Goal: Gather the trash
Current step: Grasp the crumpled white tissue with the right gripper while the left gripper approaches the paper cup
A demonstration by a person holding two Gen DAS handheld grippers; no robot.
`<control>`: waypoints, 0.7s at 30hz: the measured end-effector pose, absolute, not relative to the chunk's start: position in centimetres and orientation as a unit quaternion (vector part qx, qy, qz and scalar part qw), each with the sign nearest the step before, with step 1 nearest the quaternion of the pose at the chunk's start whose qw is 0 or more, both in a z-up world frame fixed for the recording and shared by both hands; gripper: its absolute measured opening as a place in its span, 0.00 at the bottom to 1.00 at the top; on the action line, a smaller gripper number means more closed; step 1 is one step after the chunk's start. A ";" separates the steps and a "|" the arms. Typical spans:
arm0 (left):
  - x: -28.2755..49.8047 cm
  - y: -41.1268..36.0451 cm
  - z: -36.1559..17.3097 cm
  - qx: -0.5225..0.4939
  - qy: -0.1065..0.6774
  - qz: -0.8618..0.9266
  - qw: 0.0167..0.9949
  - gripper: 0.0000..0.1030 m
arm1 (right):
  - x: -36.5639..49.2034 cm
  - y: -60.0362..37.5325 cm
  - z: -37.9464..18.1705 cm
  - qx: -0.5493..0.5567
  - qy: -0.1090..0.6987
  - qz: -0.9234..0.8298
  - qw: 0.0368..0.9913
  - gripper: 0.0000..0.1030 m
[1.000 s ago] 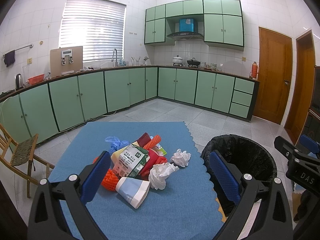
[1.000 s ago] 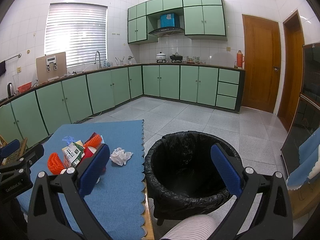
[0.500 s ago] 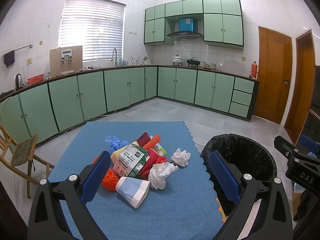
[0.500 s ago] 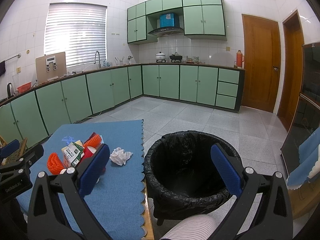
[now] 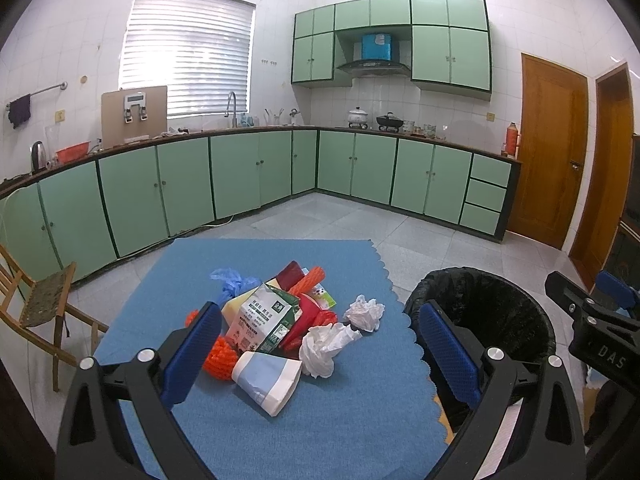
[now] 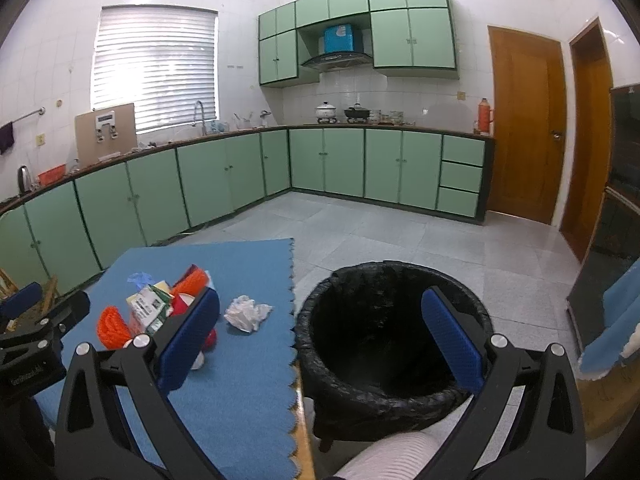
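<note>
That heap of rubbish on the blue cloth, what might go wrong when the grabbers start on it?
The trash pile is tangled, so pulling the carton may drag neighbours along. The crumpled tissue lies near the mat's edge and might get knocked off. The bin sits below the mat, so a loose drop could miss.

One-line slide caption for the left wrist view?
Open left gripper hovers over a trash pile on the blue mat, beside the black-lined bin.
</note>
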State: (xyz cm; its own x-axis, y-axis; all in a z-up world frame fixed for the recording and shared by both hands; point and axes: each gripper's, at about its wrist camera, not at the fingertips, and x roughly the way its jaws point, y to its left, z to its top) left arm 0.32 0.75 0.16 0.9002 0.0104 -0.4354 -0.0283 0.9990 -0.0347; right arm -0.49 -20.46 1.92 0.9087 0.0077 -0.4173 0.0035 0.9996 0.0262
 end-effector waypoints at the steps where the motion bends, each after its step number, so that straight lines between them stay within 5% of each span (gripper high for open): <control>1: 0.6 1.0 0.0 -0.021 0.224 0.013 0.974 0.94 | -0.3 -20.3 1.8 0.013 0.213 0.005 0.977 0.95; 21: 7.2 11.6 -8.1 0.002 0.282 0.123 0.951 0.94 | 8.8 -10.8 -6.0 -0.003 0.290 0.094 0.952 0.93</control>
